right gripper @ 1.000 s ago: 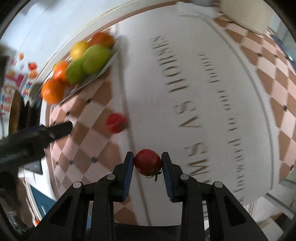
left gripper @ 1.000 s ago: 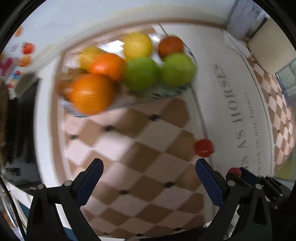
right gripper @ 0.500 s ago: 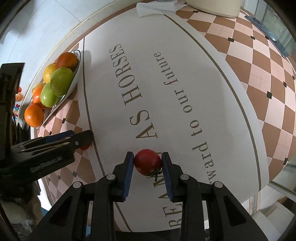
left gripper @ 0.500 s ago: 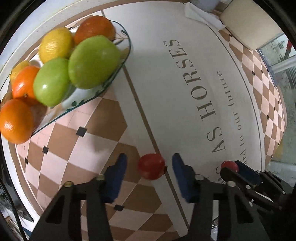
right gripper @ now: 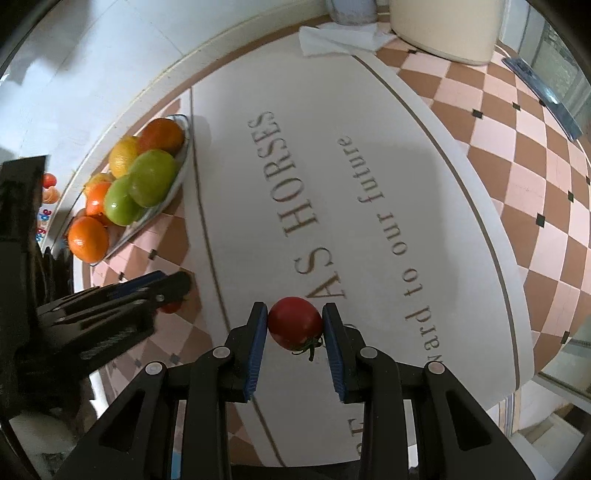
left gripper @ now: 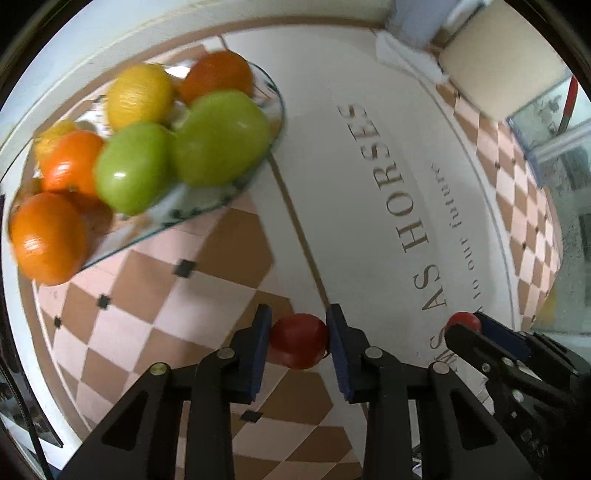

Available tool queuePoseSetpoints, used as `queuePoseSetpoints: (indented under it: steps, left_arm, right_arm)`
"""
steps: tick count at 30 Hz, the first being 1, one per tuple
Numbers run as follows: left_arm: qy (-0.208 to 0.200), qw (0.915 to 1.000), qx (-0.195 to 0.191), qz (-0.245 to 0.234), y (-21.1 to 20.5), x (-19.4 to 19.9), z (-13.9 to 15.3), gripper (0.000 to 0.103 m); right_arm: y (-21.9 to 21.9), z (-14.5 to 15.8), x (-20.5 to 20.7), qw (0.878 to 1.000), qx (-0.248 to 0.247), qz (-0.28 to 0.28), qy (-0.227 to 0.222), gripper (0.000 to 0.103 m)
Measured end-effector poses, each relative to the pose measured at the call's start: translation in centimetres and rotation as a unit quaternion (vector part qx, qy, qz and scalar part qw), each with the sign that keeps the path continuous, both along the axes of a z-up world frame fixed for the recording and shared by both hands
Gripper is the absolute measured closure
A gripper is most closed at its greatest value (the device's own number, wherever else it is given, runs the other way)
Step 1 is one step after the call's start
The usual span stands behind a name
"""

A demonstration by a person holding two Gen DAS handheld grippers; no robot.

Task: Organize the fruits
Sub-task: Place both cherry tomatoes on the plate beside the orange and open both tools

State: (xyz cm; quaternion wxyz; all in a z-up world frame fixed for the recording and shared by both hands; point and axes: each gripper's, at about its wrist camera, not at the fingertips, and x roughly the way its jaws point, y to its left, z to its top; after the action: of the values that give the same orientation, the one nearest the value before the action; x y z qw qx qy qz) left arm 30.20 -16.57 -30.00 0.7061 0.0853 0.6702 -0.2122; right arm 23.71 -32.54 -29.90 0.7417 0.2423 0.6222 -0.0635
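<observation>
In the left wrist view my left gripper [left gripper: 298, 325] points down at the chequered tabletop. Its jaws are closing on a red tomato [left gripper: 299, 341], and both blue pads touch its sides. My right gripper [right gripper: 295, 314] is shut on a second red tomato [right gripper: 295, 328], stem downward, held over the white mat [right gripper: 369, 166]. That gripper also shows at the lower right of the left wrist view [left gripper: 466, 326]. A glass bowl [left gripper: 281, 110] at the upper left holds oranges, green apples and lemons. In the right wrist view the left gripper [right gripper: 173, 291] sits low on the left.
The white oval mat carries brown lettering. A white cloth [right gripper: 332, 37] and a cream container [right gripper: 443, 26] stand at the far edge. A dark flat object [right gripper: 543, 92] lies at the far right. The fruit bowl [right gripper: 186, 147] is close to the wall.
My left gripper came down over the loose tomato and its jaws went from wide open to closed on it. The right gripper kept its tomato and shifted slightly.
</observation>
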Motion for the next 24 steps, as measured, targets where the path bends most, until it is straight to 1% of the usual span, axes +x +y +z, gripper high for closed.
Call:
queuePoseSetpoints:
  steps: [3,5,8,12,13,15,16,17,20,24]
  left_arm:
    - [-0.009,0.9995,-0.018,0.023,2.5,0.0,2.2,0.075]
    - [-0.021,0.9983,-0.03,0.046,5.2,0.4,3.7,0.075]
    - [-0.034,0.9958,-0.037,0.077,8.7,1.5,5.7,0.075]
    - [-0.045,0.9877,-0.043,0.144,14.8,3.0,6.9,0.075]
    - [-0.046,0.9854,-0.044,0.158,15.3,3.5,6.8,0.075]
    - [-0.043,0.9798,-0.048,0.189,17.2,4.4,6.7,0.075]
    - [-0.039,0.9753,-0.054,0.21,18.6,5.0,6.6,0.075]
    - [-0.035,0.9724,-0.06,0.223,19.2,5.3,6.4,0.075]
    - [-0.014,0.9584,-0.088,0.271,21.8,7.0,5.5,0.075]
    - [0.021,0.9414,-0.121,0.314,23.5,8.7,3.6,0.075]
  right_arm:
    - [1.0,0.8,0.8,1.0,0.008,0.009,-0.011,0.07]
    - [1.7,1.4,1.2,1.0,0.012,0.016,-0.019,0.07]
    - [3.4,2.2,2.6,0.999,0.02,0.035,-0.034,0.07]
    - [6.3,2.6,5.2,0.996,0.046,0.058,-0.05,0.07]
    - [6.9,2.5,5.8,0.995,0.055,0.06,-0.056,0.07]
    - [8.1,2.4,7.3,0.993,0.083,0.059,-0.067,0.07]
    - [8.9,2.2,8.2,0.991,0.101,0.055,-0.071,0.07]
    - [9.4,2.0,8.9,0.989,0.122,0.05,-0.073,0.07]
    - [10.7,0.3,11.2,0.981,0.179,0.03,-0.065,0.07]
    - [12.2,-1.7,13.0,0.976,0.209,0.013,-0.052,0.07]
